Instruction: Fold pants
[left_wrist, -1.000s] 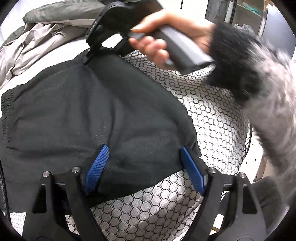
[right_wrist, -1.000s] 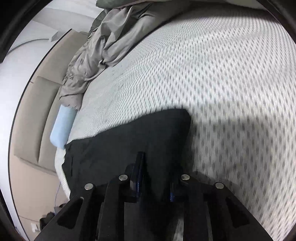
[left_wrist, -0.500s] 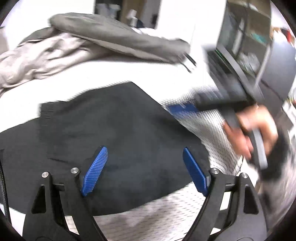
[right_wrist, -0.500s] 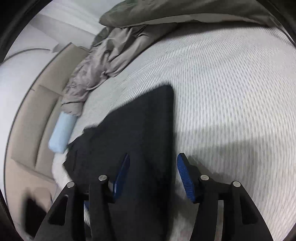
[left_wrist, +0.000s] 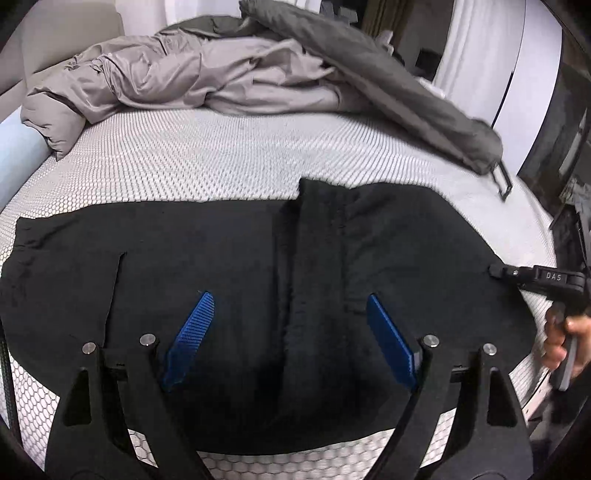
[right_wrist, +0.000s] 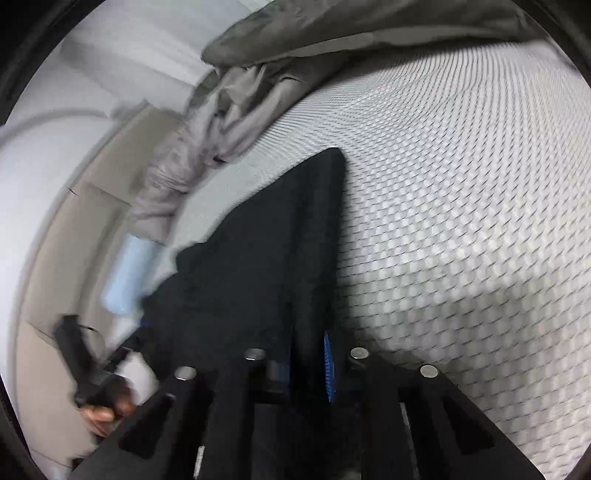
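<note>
The black pants (left_wrist: 229, 266) lie flat across the near part of the bed (left_wrist: 221, 158), one fold evidently made: a doubled layer ridges up at mid-width. The left hand-held gripper (left_wrist: 291, 336) hovers above them, jaws spread and empty. The right hand-held gripper (right_wrist: 306, 365) is clamped on the pants' right edge, so at least one further fold appears outstanding.

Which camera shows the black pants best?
The left wrist view: the pants lie spread across the bed, nearly whole. The right wrist view shows only a blurred, narrow stretch of them, with the right gripper shut on their edge.
</note>
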